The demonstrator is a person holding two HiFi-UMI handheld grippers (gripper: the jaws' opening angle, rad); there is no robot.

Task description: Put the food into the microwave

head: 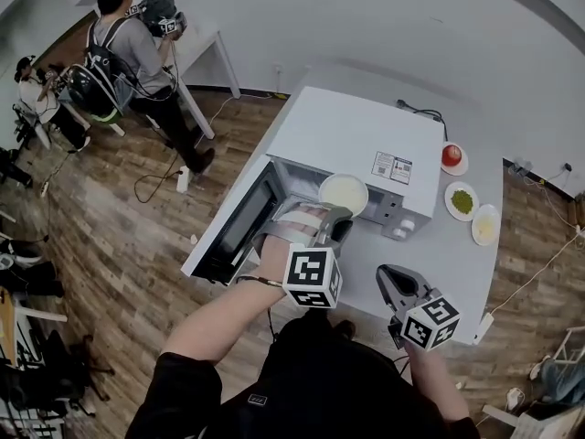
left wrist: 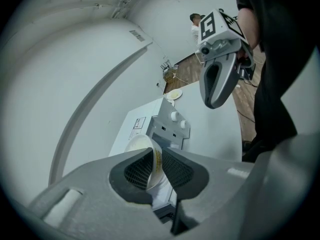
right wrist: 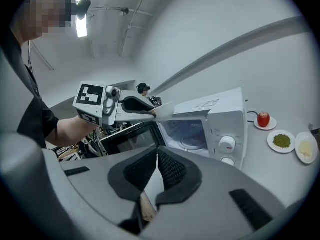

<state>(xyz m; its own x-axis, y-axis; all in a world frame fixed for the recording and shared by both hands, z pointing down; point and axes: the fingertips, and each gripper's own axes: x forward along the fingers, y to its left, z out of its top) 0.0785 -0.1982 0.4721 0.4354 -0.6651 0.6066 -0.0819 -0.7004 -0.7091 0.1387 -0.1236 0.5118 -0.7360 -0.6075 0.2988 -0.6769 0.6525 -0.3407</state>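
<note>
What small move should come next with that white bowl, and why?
Probably ease the left gripper forward, carrying the round white bowl it pinches by the rim into the white microwave: its dark-windowed door hangs open and the bowl hovers by the opening.

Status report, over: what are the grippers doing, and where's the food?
Left gripper shut on bowl rim, just outside open microwave. Right gripper shut, empty. Door open, nothing blocking the opening.

white bowl [head: 364, 187]: aloft (pale food [head: 343, 193] inside) | microwave [head: 366, 135]: white, door open
</note>
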